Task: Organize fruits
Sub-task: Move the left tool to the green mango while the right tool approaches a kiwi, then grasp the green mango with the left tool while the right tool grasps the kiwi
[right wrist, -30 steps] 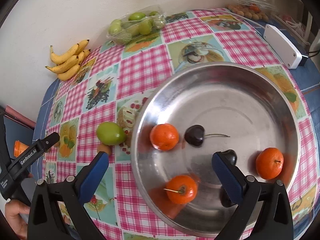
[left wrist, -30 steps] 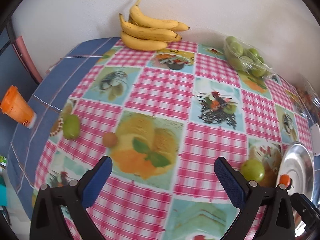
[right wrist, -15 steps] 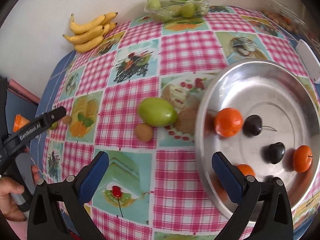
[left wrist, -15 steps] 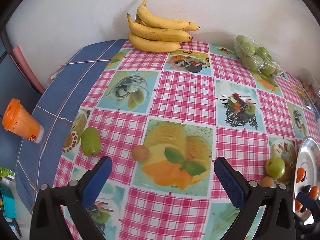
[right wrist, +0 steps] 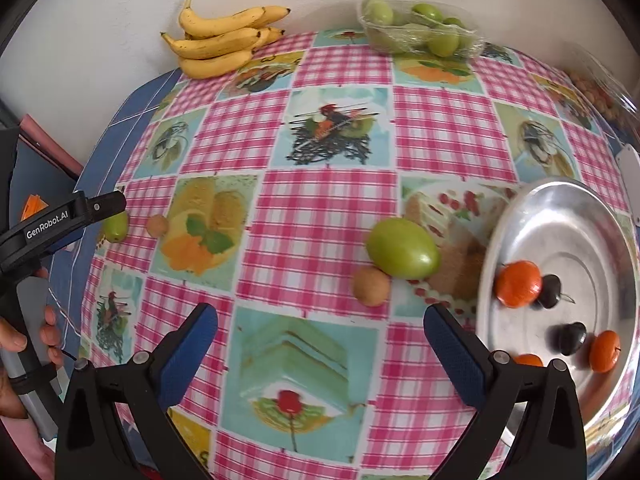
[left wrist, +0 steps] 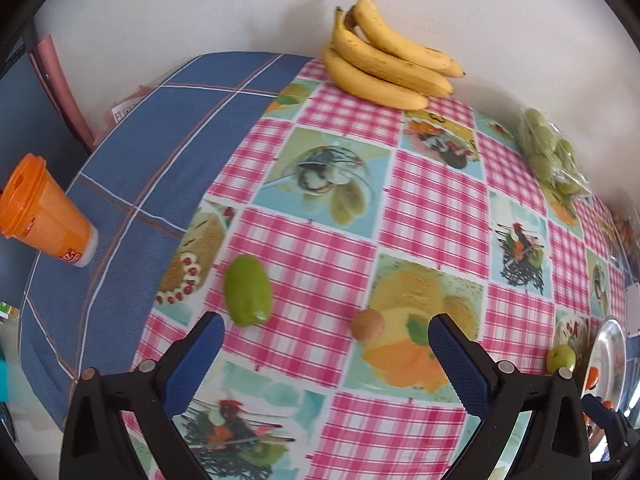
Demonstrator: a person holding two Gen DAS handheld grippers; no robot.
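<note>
The left gripper [left wrist: 326, 348] hovers over the table [left wrist: 432, 200], which is covered with a pink-checked oilcloth printed with food pictures; its blue-padded fingers [left wrist: 196, 356] are spread wide with nothing between them. An elongated green fruit [left wrist: 248, 290] lies just ahead of the left finger, and a small round brown fruit [left wrist: 367, 323] lies near the right finger, the two well apart. The right gripper [right wrist: 320, 344] also has its fingers [right wrist: 454, 354] spread wide and empty. Ahead of it, a larger oval green fruit [right wrist: 402, 248] touches a second small round brown fruit [right wrist: 371, 285]; both lie just beside the rim of a round shiny metal bowl [right wrist: 560, 208]. Inside the bowl are small orange citrus fruits [right wrist: 518, 283] and dark cherries [right wrist: 568, 338]. A bunch of yellow bananas [right wrist: 224, 38] and a clear plastic-wrapped tray of green fruits [right wrist: 420, 30] sit at the far edge against the white wall. An orange lidded cup [left wrist: 44, 212] stands beyond the table's left edge. A person's hand [right wrist: 24, 340] holds the left gripper's handle.
</note>
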